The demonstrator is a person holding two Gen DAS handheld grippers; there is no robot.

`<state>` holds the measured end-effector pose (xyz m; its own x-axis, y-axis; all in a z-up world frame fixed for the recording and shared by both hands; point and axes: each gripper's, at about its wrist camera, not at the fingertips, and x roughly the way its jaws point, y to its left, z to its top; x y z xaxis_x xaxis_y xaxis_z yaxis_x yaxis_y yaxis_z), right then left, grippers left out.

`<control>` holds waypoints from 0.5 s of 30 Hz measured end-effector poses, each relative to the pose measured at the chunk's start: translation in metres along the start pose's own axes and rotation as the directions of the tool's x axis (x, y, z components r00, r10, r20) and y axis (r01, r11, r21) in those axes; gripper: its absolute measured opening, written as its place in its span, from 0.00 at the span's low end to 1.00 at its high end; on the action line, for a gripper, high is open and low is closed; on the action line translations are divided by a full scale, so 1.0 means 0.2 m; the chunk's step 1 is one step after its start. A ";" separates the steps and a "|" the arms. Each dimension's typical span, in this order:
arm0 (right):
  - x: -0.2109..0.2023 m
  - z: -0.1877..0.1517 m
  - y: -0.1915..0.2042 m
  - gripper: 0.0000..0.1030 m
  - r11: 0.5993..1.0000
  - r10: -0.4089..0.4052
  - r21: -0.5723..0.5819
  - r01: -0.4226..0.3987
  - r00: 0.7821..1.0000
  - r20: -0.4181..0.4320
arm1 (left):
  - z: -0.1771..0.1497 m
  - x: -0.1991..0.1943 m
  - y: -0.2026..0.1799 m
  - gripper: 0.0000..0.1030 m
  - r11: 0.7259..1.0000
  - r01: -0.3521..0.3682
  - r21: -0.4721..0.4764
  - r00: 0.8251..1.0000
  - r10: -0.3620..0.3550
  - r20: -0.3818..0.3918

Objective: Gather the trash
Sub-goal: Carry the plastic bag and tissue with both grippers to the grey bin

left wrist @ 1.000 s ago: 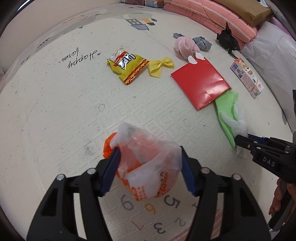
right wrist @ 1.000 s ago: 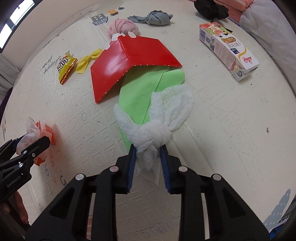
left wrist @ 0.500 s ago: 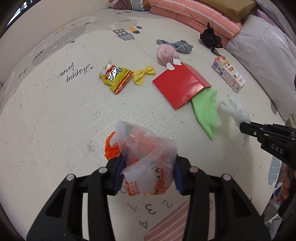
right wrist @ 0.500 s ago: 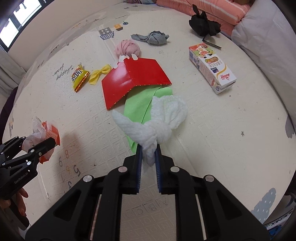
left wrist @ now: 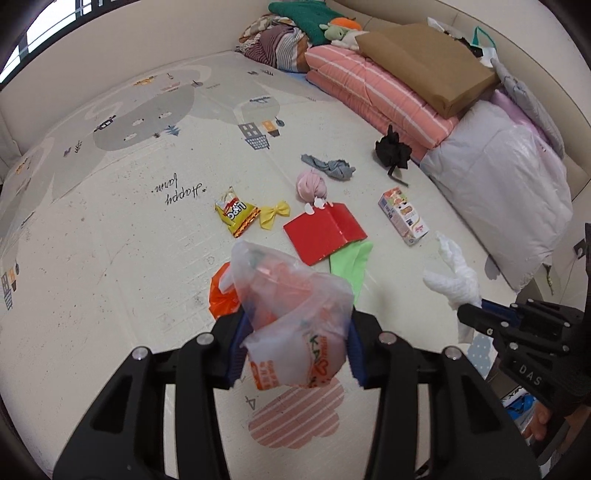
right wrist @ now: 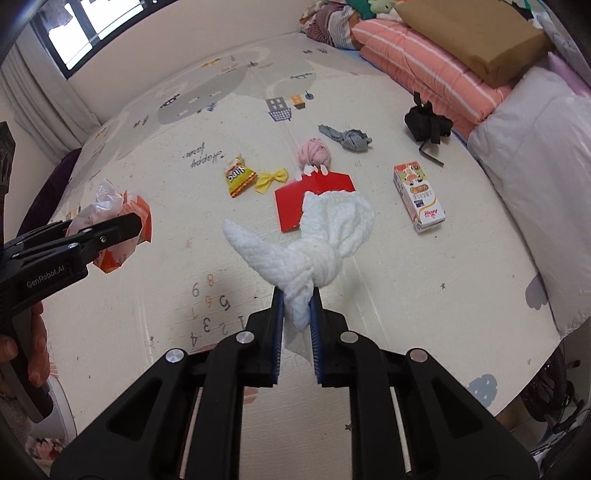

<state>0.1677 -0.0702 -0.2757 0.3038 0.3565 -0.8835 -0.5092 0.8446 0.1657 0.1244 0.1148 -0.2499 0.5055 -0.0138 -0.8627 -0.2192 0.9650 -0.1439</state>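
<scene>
Left wrist view: your left tongs (left wrist: 293,349) clamp a plastic bag (left wrist: 291,317), your right tongs (right wrist: 297,314) a knotted white cloth (right wrist: 314,251), both lifted over open play mat (left wrist: 110,221); bedding (left wrist: 498,173) borders its far-right edge

Bright, even daylight from the window (right wrist: 77,33); sharp focus, fisheye-bent dark edges.

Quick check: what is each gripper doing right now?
Left gripper: shut on the plastic bag, off the mat.
Right gripper: shut on the white tissue, also lifted.
</scene>
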 end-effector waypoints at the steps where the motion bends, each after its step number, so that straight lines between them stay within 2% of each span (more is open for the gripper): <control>1: -0.06 0.01 0.02 0.12 1.000 0.007 -0.015 -0.007 1.000 0.008 | 0.01 -0.08 -0.01 0.43 1.000 -0.001 -0.010 1.000 0.001 0.018; 6: -0.34 0.03 0.14 0.12 0.992 0.056 -0.115 -0.050 0.997 0.048 | -0.01 -0.46 -0.06 0.43 0.999 -0.047 -0.025 0.993 0.050 0.110; 9: -0.48 0.05 0.23 0.12 0.979 0.095 -0.189 -0.081 0.993 0.069 | -0.04 -0.66 -0.07 0.43 0.998 -0.043 -0.046 0.988 0.049 0.149; 15: -0.70 0.08 0.45 0.12 0.930 0.186 -0.339 -0.142 0.977 0.102 | -0.17 -1.02 -0.03 0.43 0.978 -0.126 -0.164 0.960 0.162 0.229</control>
<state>0.0922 -0.0373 -0.1307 0.2843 0.5463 -0.7878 -0.7896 0.5995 0.1308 -0.0068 0.1027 -0.0893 0.6411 0.2027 -0.7402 -0.4145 0.9032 -0.1117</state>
